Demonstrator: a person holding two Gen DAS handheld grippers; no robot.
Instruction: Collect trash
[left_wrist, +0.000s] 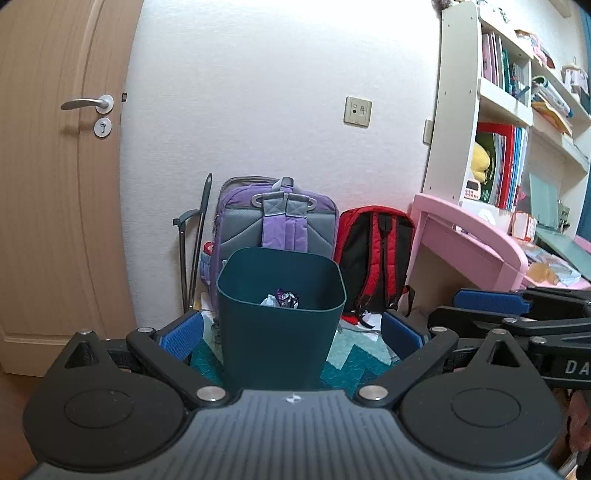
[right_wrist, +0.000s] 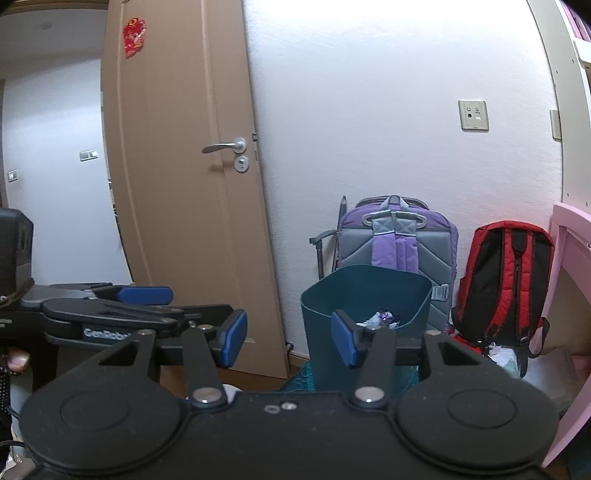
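A dark teal bin (left_wrist: 280, 321) stands on the patterned rug (left_wrist: 354, 354) before the purple backpack (left_wrist: 275, 218), crumpled wrappers (left_wrist: 282, 298) inside it. The left gripper (left_wrist: 291, 332) gapes wide, empty, framing the bin; the right gripper (right_wrist: 290, 341) is likewise wide and empty, the bin just beyond its right pad.

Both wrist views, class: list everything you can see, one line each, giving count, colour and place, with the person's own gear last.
Plastic waste bin: one, dark teal, on the floor before the backpacks, crumpled trash inside.
Padded backpack: one, purple and grey, against the wall.
Second backpack: one, red and black, right of the purple one.
Wooden door: one, tan, left, silver handle.
Wall socket plate: one, cream, mid-wall.
Bookshelf: one, white, right, above a pink desk.
Left gripper: black, blue pads, open, empty.
Right gripper: black, blue pads, open, empty.
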